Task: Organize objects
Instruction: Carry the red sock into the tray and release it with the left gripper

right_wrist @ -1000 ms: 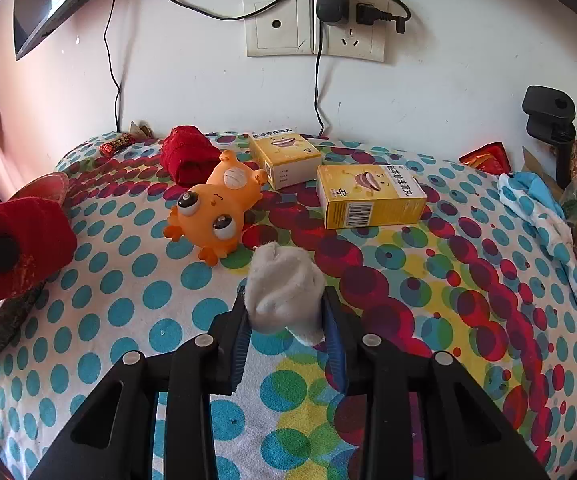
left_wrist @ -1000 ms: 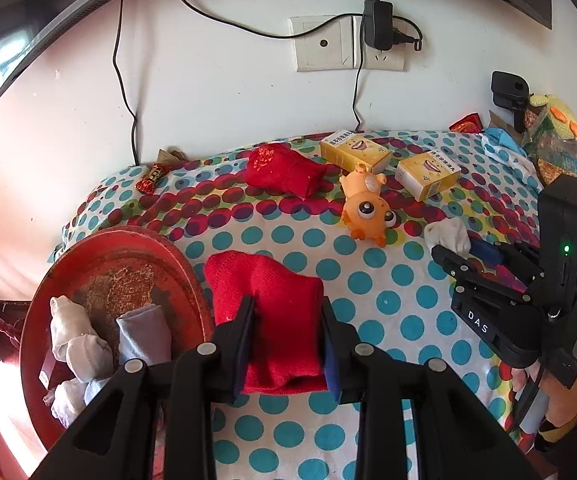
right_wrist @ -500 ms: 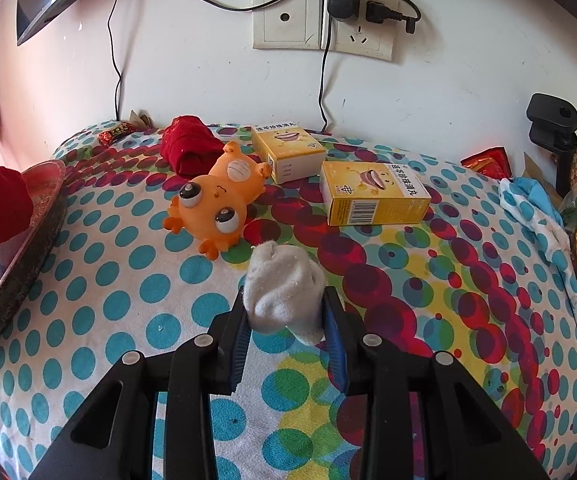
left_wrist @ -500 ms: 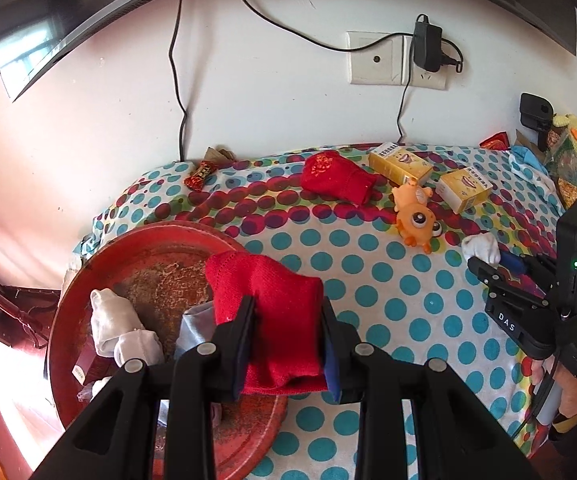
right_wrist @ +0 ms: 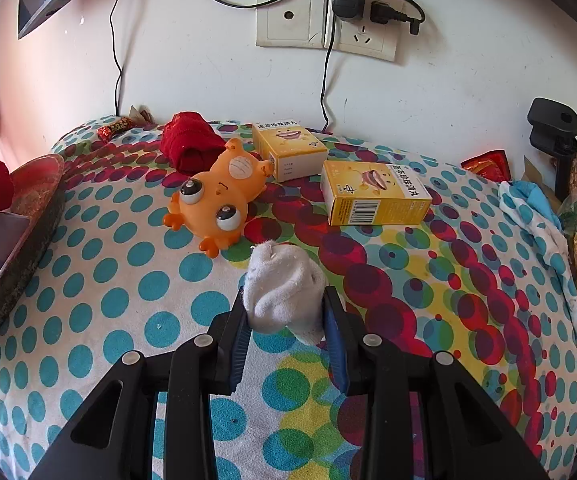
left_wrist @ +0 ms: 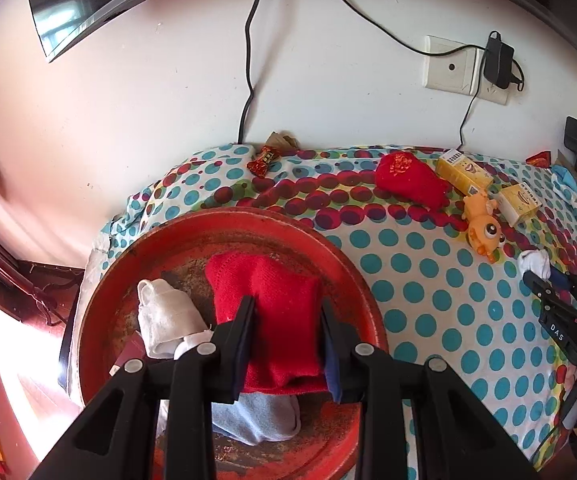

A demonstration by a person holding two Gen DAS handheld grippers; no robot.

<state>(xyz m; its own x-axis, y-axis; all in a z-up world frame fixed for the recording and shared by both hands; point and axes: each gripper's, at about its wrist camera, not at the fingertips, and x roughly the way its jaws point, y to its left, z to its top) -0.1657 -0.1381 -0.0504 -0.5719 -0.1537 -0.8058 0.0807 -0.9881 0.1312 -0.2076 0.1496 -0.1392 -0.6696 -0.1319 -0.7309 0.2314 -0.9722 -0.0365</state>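
Note:
My left gripper (left_wrist: 286, 340) is shut on a folded red sock (left_wrist: 276, 304) and holds it over the round red tray (left_wrist: 328, 248). The tray holds a white sock (left_wrist: 164, 316) and a pale blue sock (left_wrist: 256, 416). My right gripper (right_wrist: 288, 332) is shut on a rolled white sock (right_wrist: 284, 292) above the dotted tablecloth. That gripper also shows in the left wrist view (left_wrist: 544, 280) at the right. The tray's rim shows at the left of the right wrist view (right_wrist: 28, 236).
On the cloth lie a second red sock (right_wrist: 188, 144), an orange toy (right_wrist: 216, 196), two yellow boxes (right_wrist: 288, 148) (right_wrist: 372, 196) and a candy (left_wrist: 262, 160). Clutter and a black clamp (right_wrist: 552, 128) stand at the right edge. Cables hang down the wall.
My left gripper has carried the red sock leftward from above the cloth to over the tray. My right gripper has barely moved, still holding the white sock.

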